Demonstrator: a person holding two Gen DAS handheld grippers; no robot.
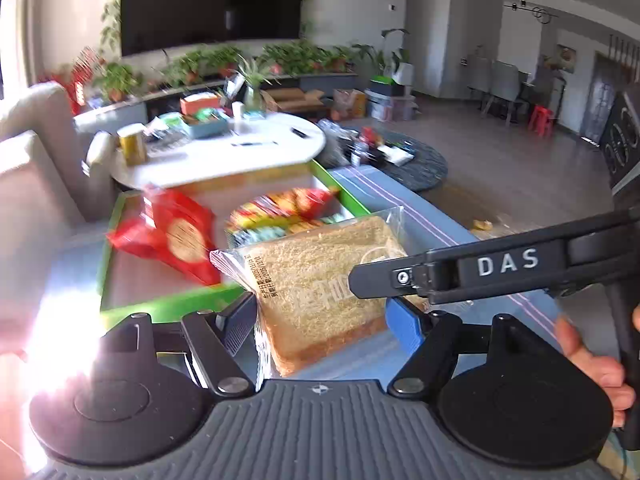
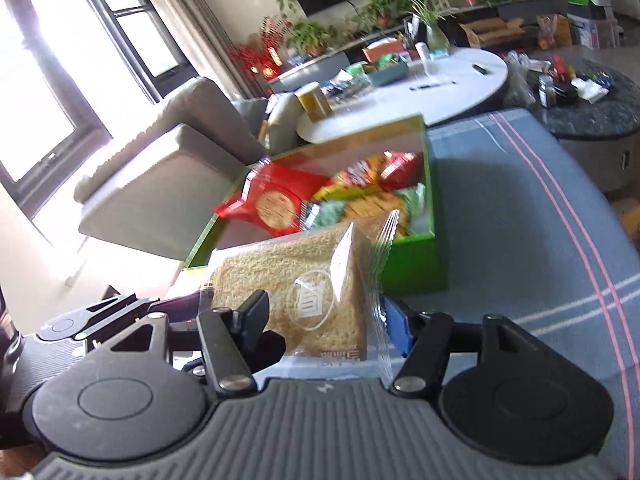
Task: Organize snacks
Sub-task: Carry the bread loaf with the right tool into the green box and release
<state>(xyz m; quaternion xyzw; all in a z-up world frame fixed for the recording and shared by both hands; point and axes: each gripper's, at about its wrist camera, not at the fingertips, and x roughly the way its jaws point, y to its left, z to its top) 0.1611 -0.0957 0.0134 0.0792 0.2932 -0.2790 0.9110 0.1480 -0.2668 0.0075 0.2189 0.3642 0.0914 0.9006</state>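
Right now the clear-wrapped square slice of floss-topped bread (image 1: 320,292) hangs just short of the green cardboard snack box (image 2: 416,256), pinched between both the left tongs (image 1: 320,320) and the right tongs (image 2: 324,320), each pressed onto the packet. Likely trouble: the slick film could slip if either pair lets go early, or the slice could land on the red round-biscuit packet (image 1: 176,236) and sit proud of the blue striped bench cloth (image 2: 520,220) side

Both hand-held grippers (image 1: 320,312) (image 2: 324,320) clamped, side by side.
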